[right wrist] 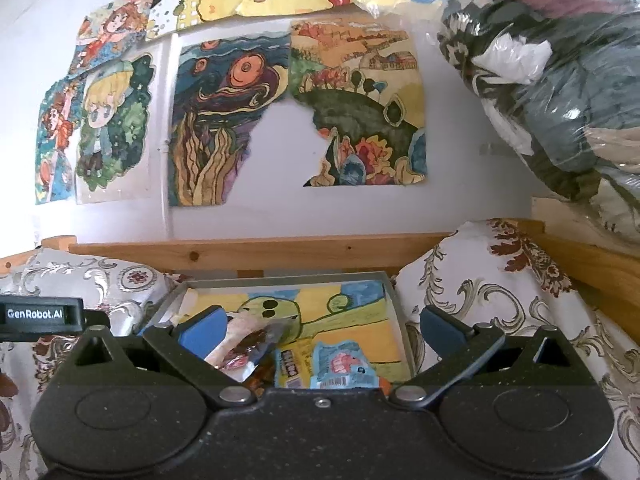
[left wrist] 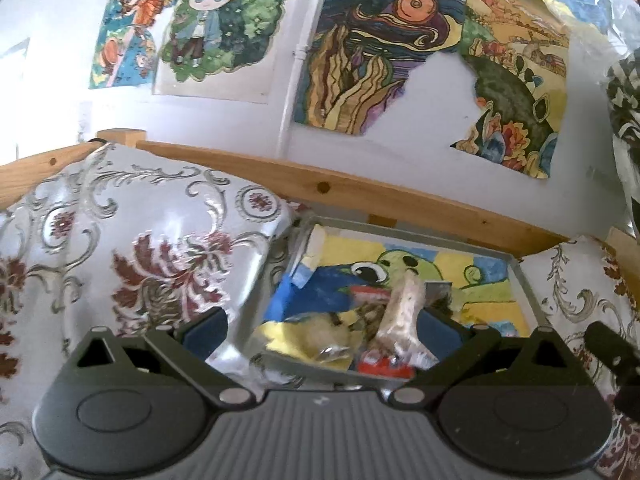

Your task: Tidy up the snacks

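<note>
- Snacks heaped at the near end of the grey tray (left wrist: 524,280), cartoon drawing under them.
- Left gripper (left wrist: 320,326) spread wide, empty; pale long packet (left wrist: 402,312) just ahead, nearer its right finger, long axis running away toward the tray's far rim.
- Right gripper (right wrist: 320,330) likewise wide, empty; blue packet (right wrist: 344,364) straight ahead, closest.

My left black plastic two-finger gripper (left wrist: 322,326): ribbed grey housing, round black side discs, silver pivot rivets, blue finger pads (left wrist: 208,330). My right black speckled gripper (right wrist: 320,328): same build, one centre screw, blue pads (right wrist: 200,330).
</note>
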A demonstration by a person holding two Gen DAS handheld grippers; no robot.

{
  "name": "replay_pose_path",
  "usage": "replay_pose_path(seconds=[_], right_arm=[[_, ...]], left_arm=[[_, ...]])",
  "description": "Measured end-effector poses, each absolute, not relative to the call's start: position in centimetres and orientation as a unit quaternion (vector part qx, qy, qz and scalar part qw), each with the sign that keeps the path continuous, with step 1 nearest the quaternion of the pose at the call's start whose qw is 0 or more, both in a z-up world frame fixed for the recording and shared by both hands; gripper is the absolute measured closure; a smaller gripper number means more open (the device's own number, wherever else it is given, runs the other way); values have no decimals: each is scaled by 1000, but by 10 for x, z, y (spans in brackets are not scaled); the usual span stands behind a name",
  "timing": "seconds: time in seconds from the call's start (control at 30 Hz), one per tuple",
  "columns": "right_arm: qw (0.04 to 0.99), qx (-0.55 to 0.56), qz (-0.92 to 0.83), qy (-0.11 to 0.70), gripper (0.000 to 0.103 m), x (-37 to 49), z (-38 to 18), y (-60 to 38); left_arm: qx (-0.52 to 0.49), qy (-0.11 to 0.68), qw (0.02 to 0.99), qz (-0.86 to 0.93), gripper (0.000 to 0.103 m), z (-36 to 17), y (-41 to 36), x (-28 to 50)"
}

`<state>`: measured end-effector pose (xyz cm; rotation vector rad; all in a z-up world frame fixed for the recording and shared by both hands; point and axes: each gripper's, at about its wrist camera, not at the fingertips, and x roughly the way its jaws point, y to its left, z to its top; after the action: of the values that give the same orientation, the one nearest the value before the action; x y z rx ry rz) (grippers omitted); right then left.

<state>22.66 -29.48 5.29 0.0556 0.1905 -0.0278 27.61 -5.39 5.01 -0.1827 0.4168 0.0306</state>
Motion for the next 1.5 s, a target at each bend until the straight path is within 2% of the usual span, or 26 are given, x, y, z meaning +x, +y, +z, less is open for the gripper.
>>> replay_pose_path(seconds=[0.37, 1.17, 1.5], right_arm=[[995, 44, -19, 90, 1, 190, 56, -289], [989, 52, -29, 133, 1, 84, 39, -258], [986, 57, -27, 156, 1, 58, 32, -247]], left_arm=[[-92, 199, 975, 30, 0, 46, -34, 231], [-101, 196, 975, 34, 0, 23, -2, 129], [-68, 194, 978, 39, 0, 16, 5, 102]])
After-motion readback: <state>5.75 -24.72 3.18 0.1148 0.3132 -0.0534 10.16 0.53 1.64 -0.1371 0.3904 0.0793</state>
